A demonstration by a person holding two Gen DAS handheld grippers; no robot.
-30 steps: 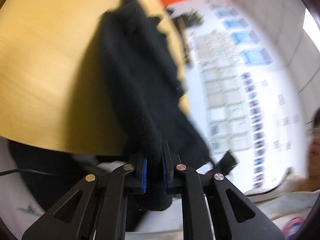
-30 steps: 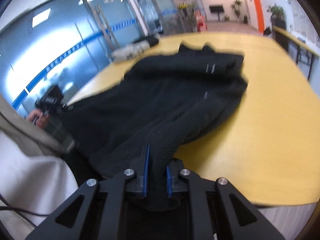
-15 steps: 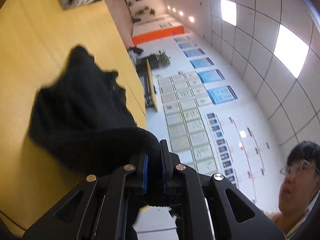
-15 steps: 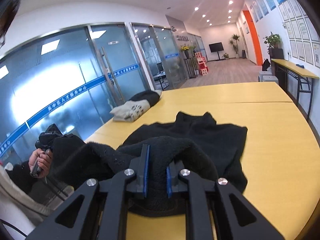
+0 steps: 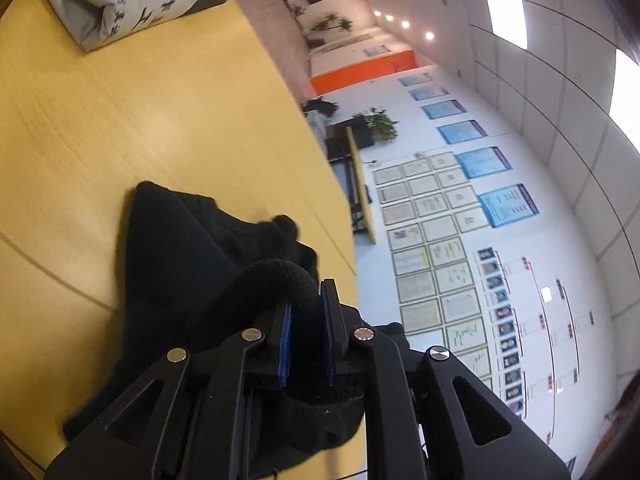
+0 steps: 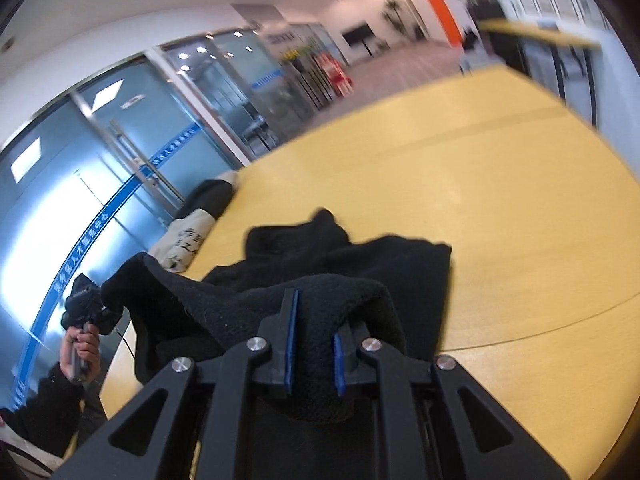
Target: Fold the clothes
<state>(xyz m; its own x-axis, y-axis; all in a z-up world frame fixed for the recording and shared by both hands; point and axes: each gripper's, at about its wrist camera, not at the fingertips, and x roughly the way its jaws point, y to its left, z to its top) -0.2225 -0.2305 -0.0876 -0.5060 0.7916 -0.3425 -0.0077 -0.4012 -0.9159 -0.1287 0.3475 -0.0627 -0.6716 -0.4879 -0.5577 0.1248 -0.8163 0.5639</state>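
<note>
A black fleece garment lies bunched on the yellow wooden table. My left gripper is shut on a thick rolled edge of it, which arches over the blue pads. In the right wrist view the same black fleece garment lies doubled over on the table. There my right gripper is shut on another edge, the cloth humped between its blue pads. A stretch of fleece runs left from it to the other gripper, held in a hand.
A folded white garment with black print and a dark one lie at the table's far corner, also seen as the folded pile near the glass doors. The table's curved edge is close beside the fleece. A wall of framed notices lies beyond it.
Both grippers have swept forward over the table, carrying the fleece's near edge over the rest of it. The garment, spread long before, is now doubled over and bunched.
</note>
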